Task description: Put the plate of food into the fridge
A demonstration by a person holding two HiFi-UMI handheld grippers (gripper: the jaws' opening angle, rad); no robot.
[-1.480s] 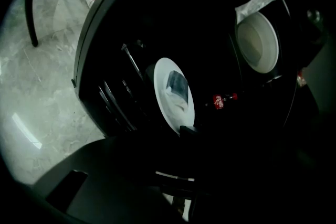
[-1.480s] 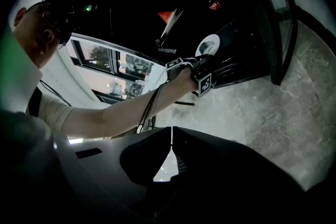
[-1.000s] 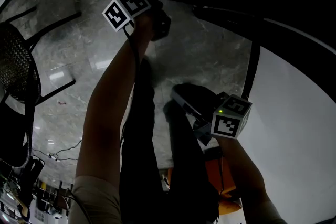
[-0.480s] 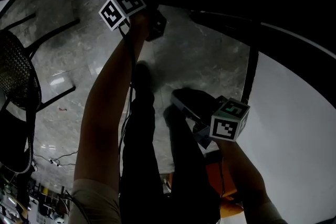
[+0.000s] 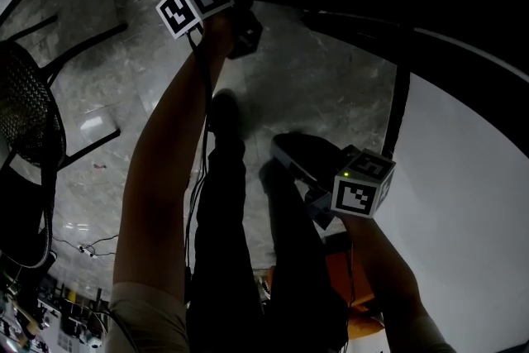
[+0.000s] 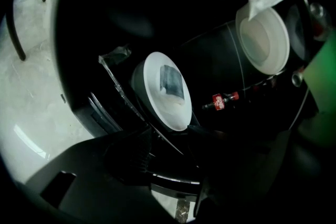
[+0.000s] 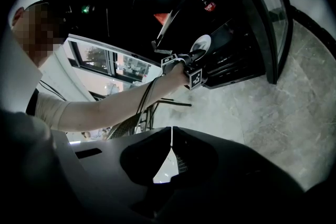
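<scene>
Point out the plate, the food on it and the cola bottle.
plate [image 6: 176, 115], left gripper view, bare white lower part.
food [image 6: 171, 81], left gripper view, middle of the piece.
cola bottle [image 6: 219, 103], left gripper view, red label.

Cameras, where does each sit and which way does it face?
Head view: on the head, facing down at the floor; shows arms and legs.
Left gripper view: on the left gripper, facing the plate in the fridge; jaws opening, off it.
Right gripper view: on the right gripper, facing the fridge; jaws shut, left arm shows.
Both gripper views show the plate.
</scene>
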